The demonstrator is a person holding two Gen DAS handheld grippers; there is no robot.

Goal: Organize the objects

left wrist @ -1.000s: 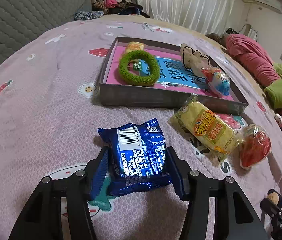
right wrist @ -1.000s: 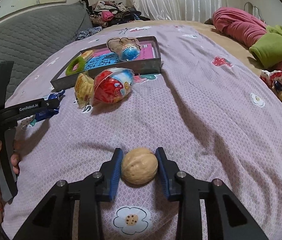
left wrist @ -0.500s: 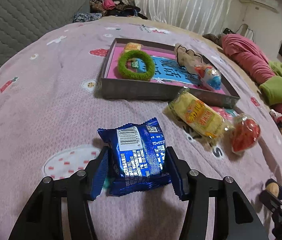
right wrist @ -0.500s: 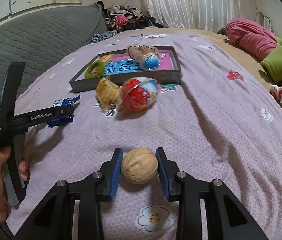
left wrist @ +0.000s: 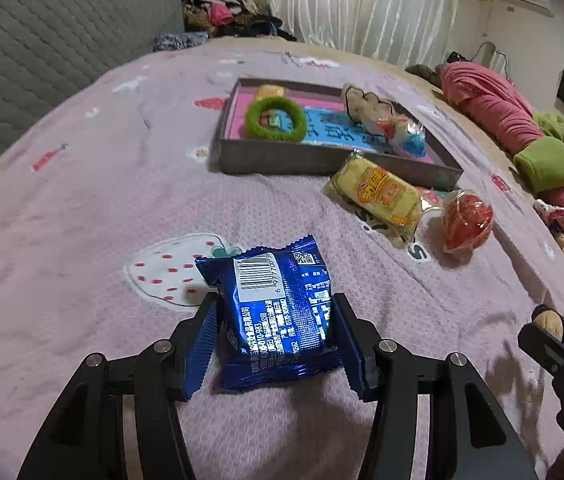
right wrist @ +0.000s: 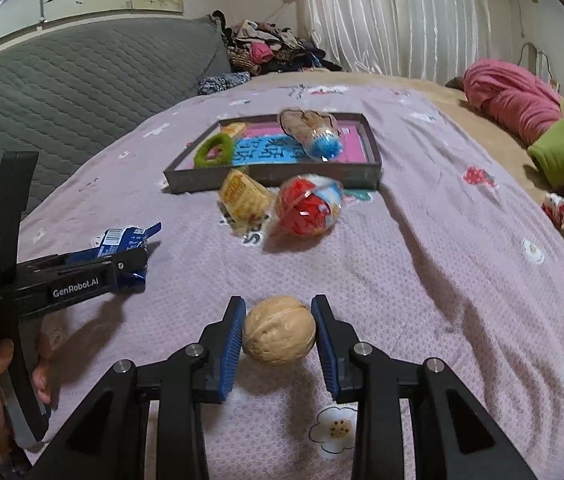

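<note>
**Both claws carrying items toward the half-filled tray**

The left claw [left wrist: 276, 344] is gripping a blue snack packet [left wrist: 278, 308] across its sides, and the right claw [right wrist: 280, 332] is clamping a walnut [right wrist: 279, 330] between its blue pads. Both loads are hanging over the pink bedspread [left wrist: 82, 208], on the near side of the grey tray [left wrist: 282, 158] and well apart from it.

Progress looks roughly halfway, judging from how things are lying. Inside the tray are already sitting a green ring [left wrist: 276, 123], a small yellow piece [left wrist: 269, 90] in the far corner, a beige flat item [left wrist: 365, 106] and a wrapped blue-and-red toy [left wrist: 405, 134]. Still waiting outside it are a yellow snack bag [left wrist: 381, 196], touching the tray's near wall, and a red wrapped egg [left wrist: 467, 222] just beside that bag. With the two carried things, four items are probably still to go in.

Compared with a second ago, both claws are keeping the same hold while the view is shifting. In the left wrist view the tray is sitting farther off and more to the right, and a strawberry print [left wrist: 170, 268] on the bedspread is now showing fully beside the packet. In the right wrist view the tray and the red egg are lying more central, and the left claw is appearing more fully at the left edge.
</note>
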